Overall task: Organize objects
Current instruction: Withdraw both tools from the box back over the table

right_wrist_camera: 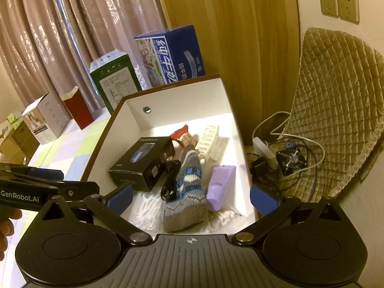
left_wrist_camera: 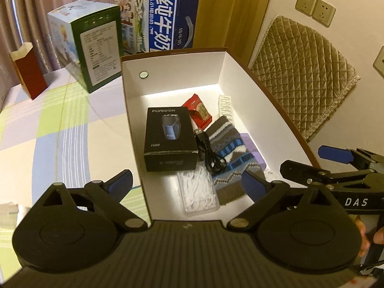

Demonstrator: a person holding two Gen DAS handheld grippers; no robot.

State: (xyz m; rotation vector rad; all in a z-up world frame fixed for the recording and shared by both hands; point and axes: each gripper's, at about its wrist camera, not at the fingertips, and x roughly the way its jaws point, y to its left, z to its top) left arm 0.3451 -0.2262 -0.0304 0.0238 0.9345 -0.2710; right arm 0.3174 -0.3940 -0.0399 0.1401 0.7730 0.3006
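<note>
An open white box (left_wrist_camera: 172, 72) with brown outer walls stands on the checked tablecloth. Inside lie a black shaver box (left_wrist_camera: 168, 136), a red snack packet (left_wrist_camera: 199, 110), a black USB cable (left_wrist_camera: 211, 153), a grey-and-blue knitted sock (left_wrist_camera: 230, 158), a clear pack of white picks (left_wrist_camera: 199, 192), a white strip (left_wrist_camera: 225, 106) and a purple tube (right_wrist_camera: 219, 184). My left gripper (left_wrist_camera: 187, 183) hangs open over the box's near left wall, empty. My right gripper (right_wrist_camera: 192, 198) is open over the near end of the box, above the sock, with nothing between its fingers.
Behind the white box stand a blue milk carton (left_wrist_camera: 163, 24), a green carton (left_wrist_camera: 96, 55) and a red paper box (left_wrist_camera: 28, 72). A quilted cushion (left_wrist_camera: 304, 76) leans on the wall at right. Cables, a power strip and a small fan (right_wrist_camera: 290, 160) lie beside it.
</note>
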